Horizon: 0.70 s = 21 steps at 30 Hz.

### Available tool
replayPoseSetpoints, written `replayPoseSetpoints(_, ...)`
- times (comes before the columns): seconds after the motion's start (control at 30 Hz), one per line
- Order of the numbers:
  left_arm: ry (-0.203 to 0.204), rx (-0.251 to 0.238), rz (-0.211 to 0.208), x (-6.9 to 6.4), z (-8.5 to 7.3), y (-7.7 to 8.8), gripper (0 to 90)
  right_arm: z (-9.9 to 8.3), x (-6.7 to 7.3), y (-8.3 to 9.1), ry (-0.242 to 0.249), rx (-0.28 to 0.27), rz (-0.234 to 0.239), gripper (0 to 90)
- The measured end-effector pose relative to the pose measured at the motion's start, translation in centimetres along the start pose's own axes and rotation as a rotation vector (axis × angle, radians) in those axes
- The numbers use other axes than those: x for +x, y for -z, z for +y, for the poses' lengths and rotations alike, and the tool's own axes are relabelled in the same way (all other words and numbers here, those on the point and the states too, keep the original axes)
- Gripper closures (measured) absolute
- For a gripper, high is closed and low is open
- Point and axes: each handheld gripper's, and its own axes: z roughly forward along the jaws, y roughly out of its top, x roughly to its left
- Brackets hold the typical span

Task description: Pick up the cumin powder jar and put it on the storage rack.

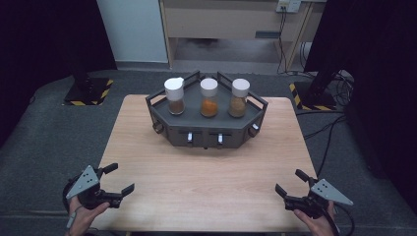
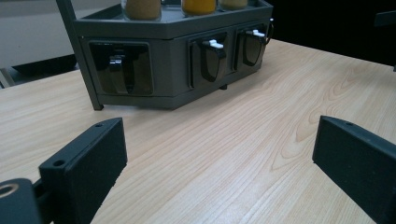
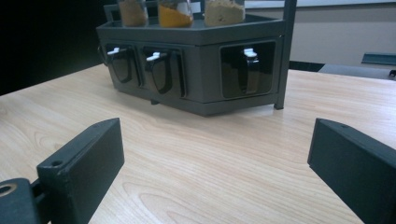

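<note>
A dark grey six-sided rack (image 1: 201, 129) stands at the back middle of the wooden table (image 1: 206, 182). On its top stand three white-lidded jars: a brown one (image 1: 175, 96), an orange one (image 1: 209, 98) and a tan one (image 1: 239, 98). Small dark compartments with white tabs (image 1: 220, 139) line the rack's front. My left gripper (image 1: 122, 178) rests open at the table's front left corner, with nothing in it. My right gripper (image 1: 288, 181) is open and holds nothing at the front right. The left gripper view has its jaws wide apart, facing the rack (image 2: 173, 60). Likewise, the right gripper view faces the rack (image 3: 196, 70).
Two black stands with yellow-and-black striped bases sit on the grey floor, back left (image 1: 88, 91) and back right (image 1: 314, 96). Cables (image 1: 329, 125) trail over the floor to the table's right. Bare wood lies between the rack and both grippers.
</note>
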Motion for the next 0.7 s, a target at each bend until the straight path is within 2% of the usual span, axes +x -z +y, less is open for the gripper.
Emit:
replayPoseSetpoints(0.4, 0.020, -0.038, -0.006, 0.23, -0.39, 0.24, 1.8, -0.39, -0.19, 0.24, -0.021, -0.026, -0.003, 3.9)
replayPoseSetpoints(0.6, 0.023, -0.052, -0.007, 0.28, -0.51, 0.34, 1.8, -0.08, 0.20, 0.25, 0.014, -0.022, -0.007, 3.7)
replayPoseSetpoints(0.7, 0.020, -0.059, -0.006, 0.24, -0.57, 0.42, 1.8, -0.08, 0.21, 0.24, 0.009, -0.023, -0.009, 3.7)
